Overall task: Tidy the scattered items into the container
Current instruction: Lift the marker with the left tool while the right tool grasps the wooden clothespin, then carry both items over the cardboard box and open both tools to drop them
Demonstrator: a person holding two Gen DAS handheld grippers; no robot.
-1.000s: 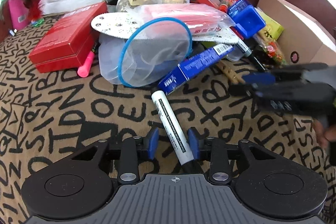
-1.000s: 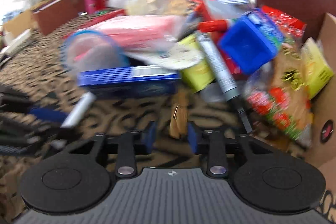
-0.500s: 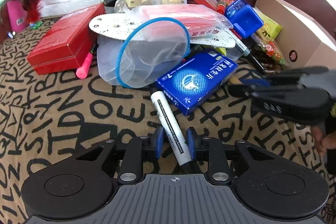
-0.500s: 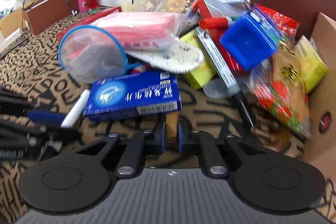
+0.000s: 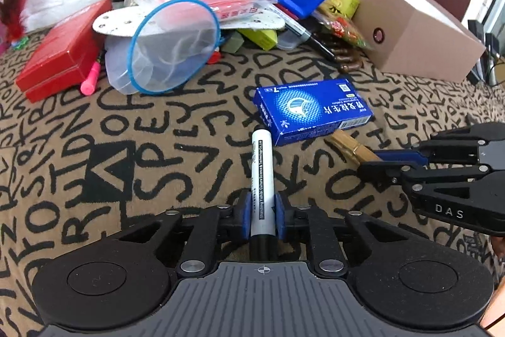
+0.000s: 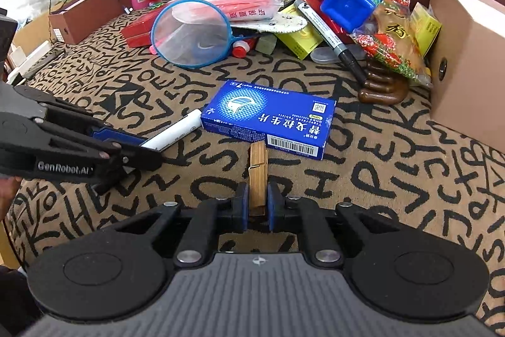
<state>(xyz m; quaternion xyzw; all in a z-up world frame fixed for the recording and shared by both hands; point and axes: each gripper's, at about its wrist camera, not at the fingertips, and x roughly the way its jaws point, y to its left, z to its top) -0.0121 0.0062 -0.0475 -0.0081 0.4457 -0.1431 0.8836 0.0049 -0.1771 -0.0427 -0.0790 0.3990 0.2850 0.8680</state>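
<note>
Fingers [image 5: 244, 212] clamped mid-barrel on white marker [image 5: 261, 176], rigid, slick; right fingers [image 6: 242, 204] pinching light wooden clothespin [image 6: 258, 176] beside blue box [image 6: 268, 119].

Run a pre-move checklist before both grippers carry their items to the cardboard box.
1. Left gripper shut on the marker: ok.
2. Right gripper shut on the clothespin: ok.
3. Marker clear of the blue box: cannot tell; its tip lies at the box edge.
4. Clothespin clear of the blue box: cannot tell; its end overlaps the box edge.
5. Cardboard box in view, right of the pile: ok.
6. Room inside the cardboard box: cannot tell.
</note>
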